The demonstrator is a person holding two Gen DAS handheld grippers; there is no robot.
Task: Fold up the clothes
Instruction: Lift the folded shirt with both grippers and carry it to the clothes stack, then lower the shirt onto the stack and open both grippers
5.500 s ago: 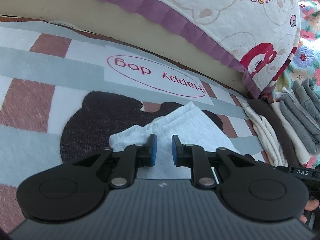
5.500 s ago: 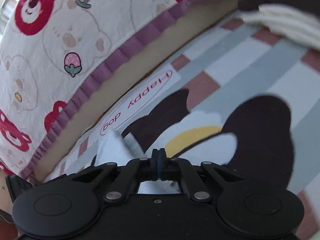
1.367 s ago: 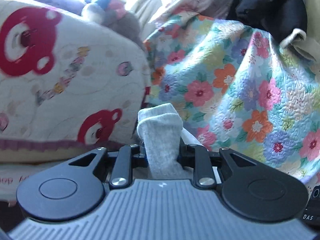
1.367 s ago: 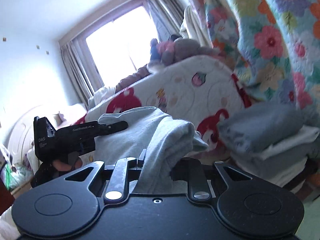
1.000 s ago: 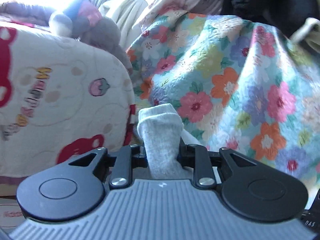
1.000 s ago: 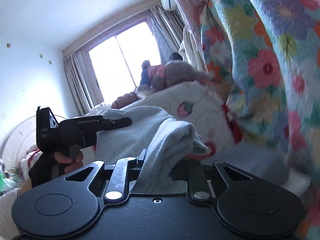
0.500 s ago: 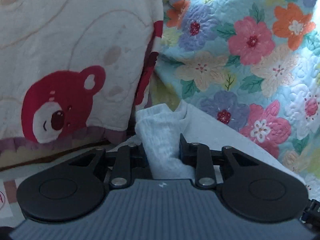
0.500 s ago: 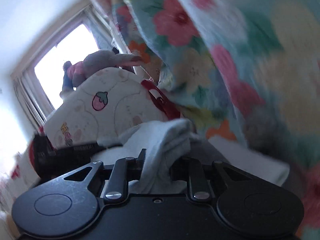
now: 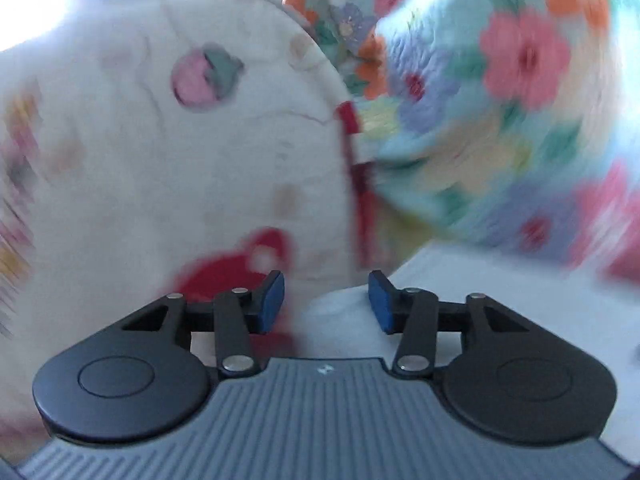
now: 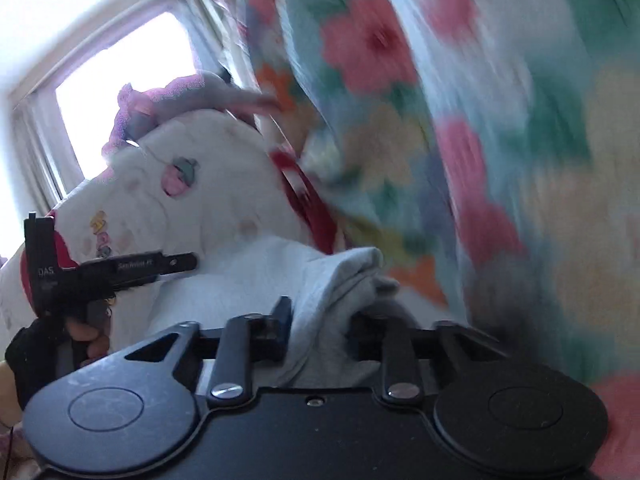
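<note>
the left hand-held gripper stands with its blue pads spread, nothing pinched between them; its jaws have just been opening. the folded pale grey garment lies low between and just beyond the pads, touching neither, and spreads away toward 3 o'clock as a flat pale surface.

in the right wrist view, the right hand-held gripper has also just been opening its jaws. a bunched fold of the same grey garment sits between its fingers; the left blue pad stands beside the cloth, while the right pad is hidden behind the fold, so whether it presses cannot be told. the rest of the garment stretches toward 10 o'clock, where the left hand-held gripper's black fingers point across its far edge, held by a gloved hand at 9 o'clock.

behind the garment, at 11 o'clock in both views, rises a cream quilt printed with a strawberry and red bears. at 1 to 3 o'clock hangs a flowered blanket in pink, orange and teal, heavily blurred. farthest off in the right wrist view, a plush toy lies on top of the quilt before a bright window at 11 o'clock.
</note>
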